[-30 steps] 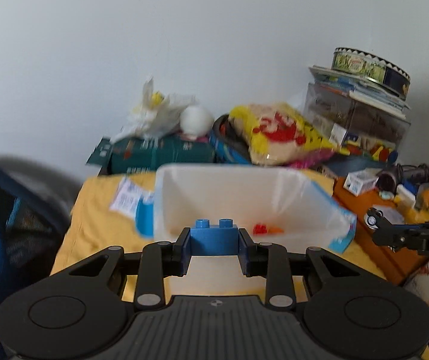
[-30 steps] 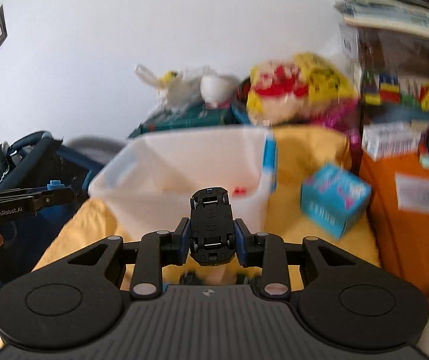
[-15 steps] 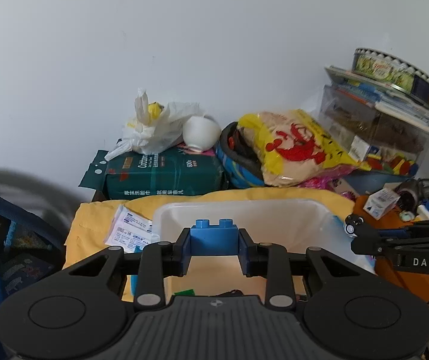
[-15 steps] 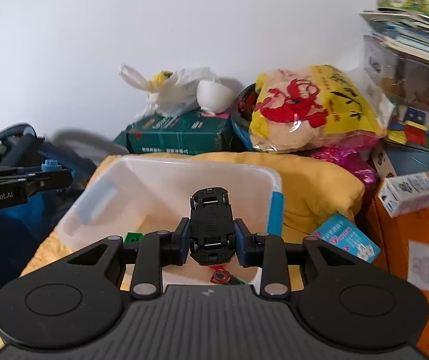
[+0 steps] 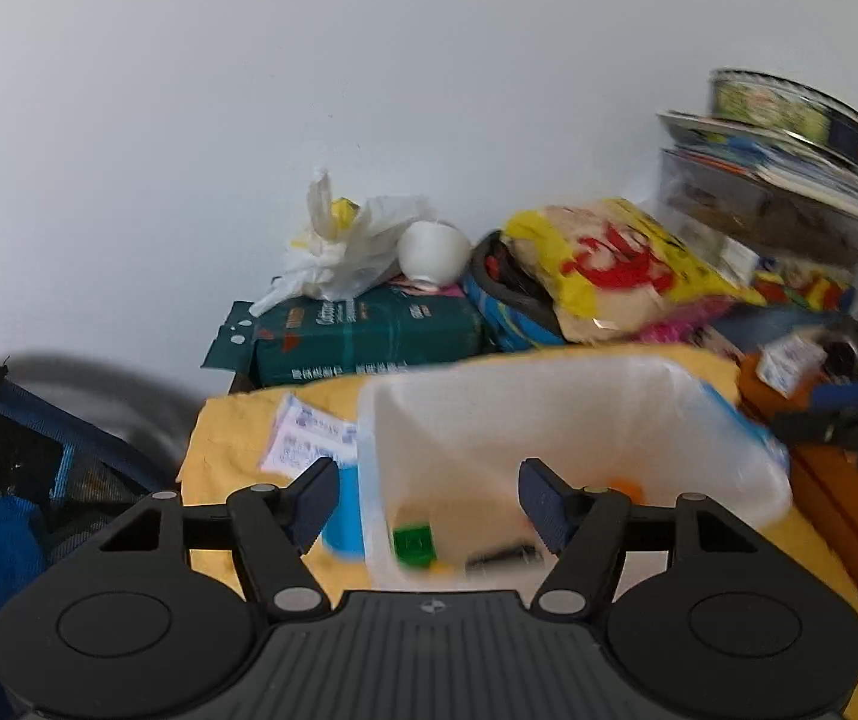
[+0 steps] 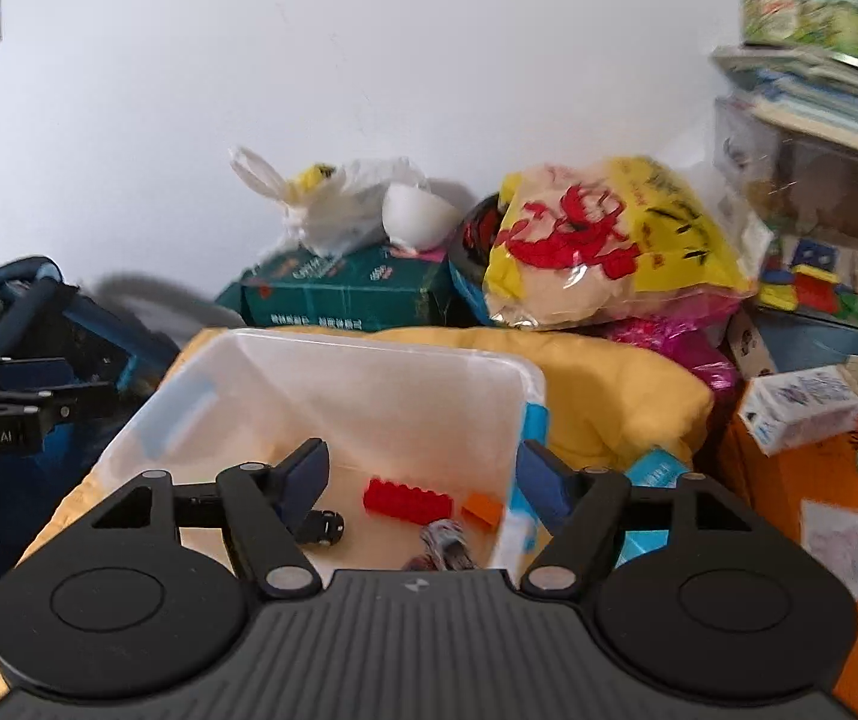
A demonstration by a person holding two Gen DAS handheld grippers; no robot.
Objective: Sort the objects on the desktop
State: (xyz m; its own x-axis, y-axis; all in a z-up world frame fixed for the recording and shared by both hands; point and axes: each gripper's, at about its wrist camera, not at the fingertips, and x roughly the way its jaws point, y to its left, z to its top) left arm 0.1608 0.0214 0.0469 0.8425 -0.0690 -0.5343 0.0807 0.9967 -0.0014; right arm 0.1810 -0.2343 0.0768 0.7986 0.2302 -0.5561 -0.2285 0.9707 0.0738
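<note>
The translucent bin [image 6: 333,396] rests on the yellow cloth [image 6: 621,402]. Inside it we see a red brick [image 6: 408,499], an orange piece [image 6: 482,507], a black toy car [image 6: 324,527] and a patterned object [image 6: 444,543] too blurred to identify; the left wrist view adds a green block [image 5: 412,545]. We hold the left gripper [image 5: 423,501] and right gripper [image 6: 420,483] over the bin, each with jaws spread and empty. Half a second earlier the left pinched a blue brick and the right the black car. A green box [image 6: 339,294] and yellow bag [image 6: 603,246] stand behind.
</note>
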